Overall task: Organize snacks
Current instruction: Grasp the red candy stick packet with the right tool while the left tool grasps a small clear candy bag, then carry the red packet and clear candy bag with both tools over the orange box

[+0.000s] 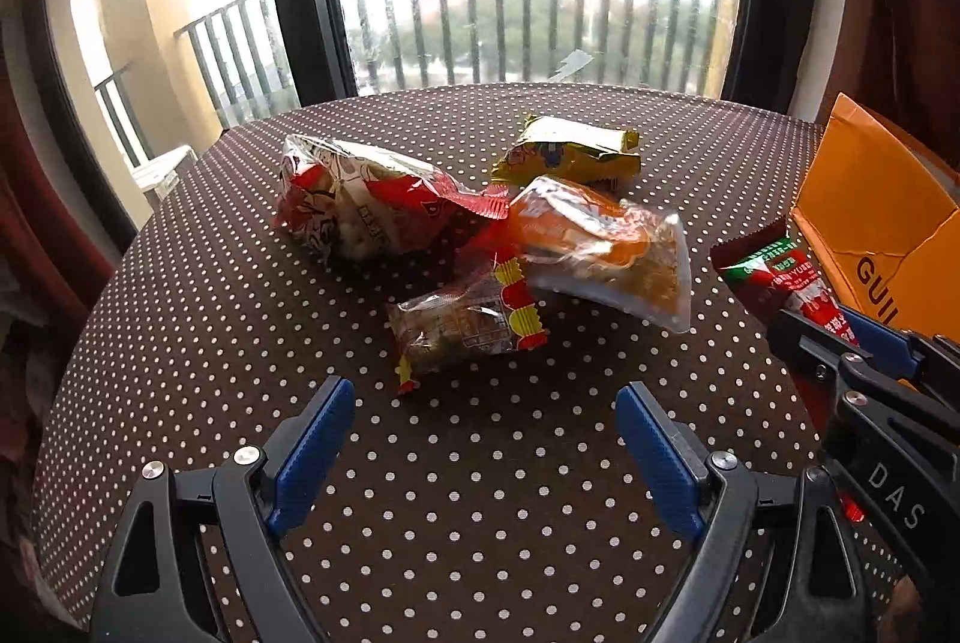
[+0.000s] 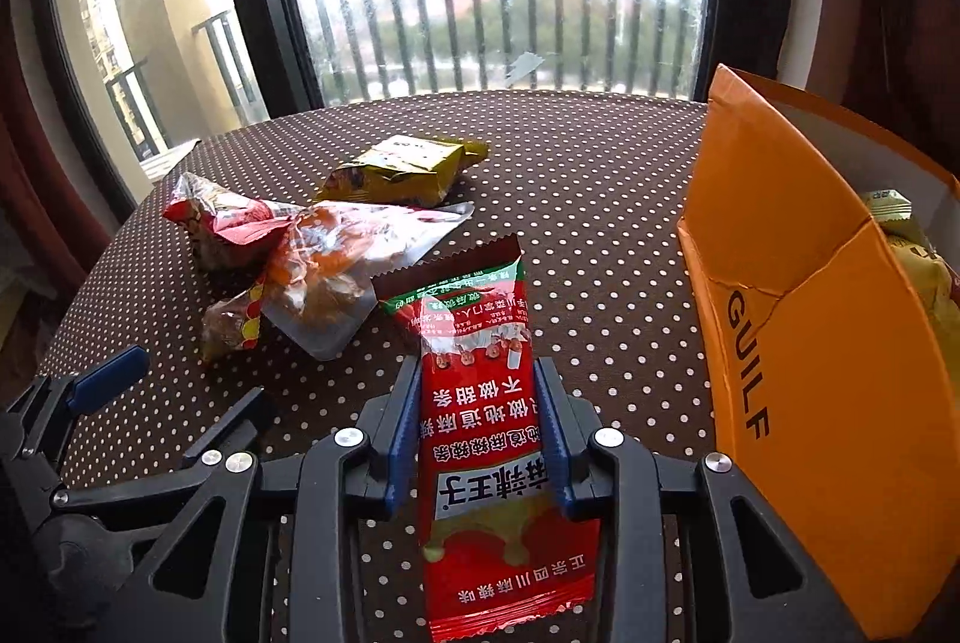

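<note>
The right gripper (image 2: 477, 403) clamps a red spicy-strip packet (image 2: 480, 403) between its blue pads, just left of the orange GUILF box (image 2: 798, 343), which already contains yellow-green packets (image 2: 918, 253). The left gripper (image 1: 485, 430) hovers with its jaws spread wide and empty, near a pile of four snack bags (image 1: 480, 229) on the polka-dot tablecloth (image 1: 480, 523).

tablecloth (image 1: 480, 493) brown, white dots | box (image 2: 840, 373) orange | packet (image 2: 486, 439) red-green
</note>
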Demonstrator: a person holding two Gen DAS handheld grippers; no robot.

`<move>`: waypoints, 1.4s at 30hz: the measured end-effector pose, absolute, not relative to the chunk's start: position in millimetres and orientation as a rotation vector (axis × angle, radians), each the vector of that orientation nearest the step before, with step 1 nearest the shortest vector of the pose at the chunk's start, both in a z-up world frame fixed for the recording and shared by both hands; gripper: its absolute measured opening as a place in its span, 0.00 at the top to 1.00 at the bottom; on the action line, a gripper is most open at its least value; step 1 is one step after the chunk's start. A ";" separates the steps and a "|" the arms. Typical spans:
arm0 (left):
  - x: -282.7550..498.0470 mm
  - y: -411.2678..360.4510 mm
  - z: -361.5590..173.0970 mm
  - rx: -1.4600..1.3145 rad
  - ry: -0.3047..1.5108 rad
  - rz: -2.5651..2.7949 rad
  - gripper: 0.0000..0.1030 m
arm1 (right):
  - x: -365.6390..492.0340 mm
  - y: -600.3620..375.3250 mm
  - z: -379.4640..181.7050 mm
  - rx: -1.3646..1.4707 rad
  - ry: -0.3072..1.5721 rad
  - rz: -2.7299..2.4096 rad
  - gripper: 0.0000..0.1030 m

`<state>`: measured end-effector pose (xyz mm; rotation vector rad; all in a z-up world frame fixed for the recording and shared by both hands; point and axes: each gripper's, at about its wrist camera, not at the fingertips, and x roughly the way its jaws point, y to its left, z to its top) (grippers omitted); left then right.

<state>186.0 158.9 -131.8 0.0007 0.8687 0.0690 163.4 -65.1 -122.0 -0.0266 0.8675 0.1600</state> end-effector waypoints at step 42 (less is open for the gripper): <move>202.2 167.7 -147.4 -0.105 0.893 0.135 0.55 | 191.4 -21.1 -130.8 -0.052 0.861 0.234 0.63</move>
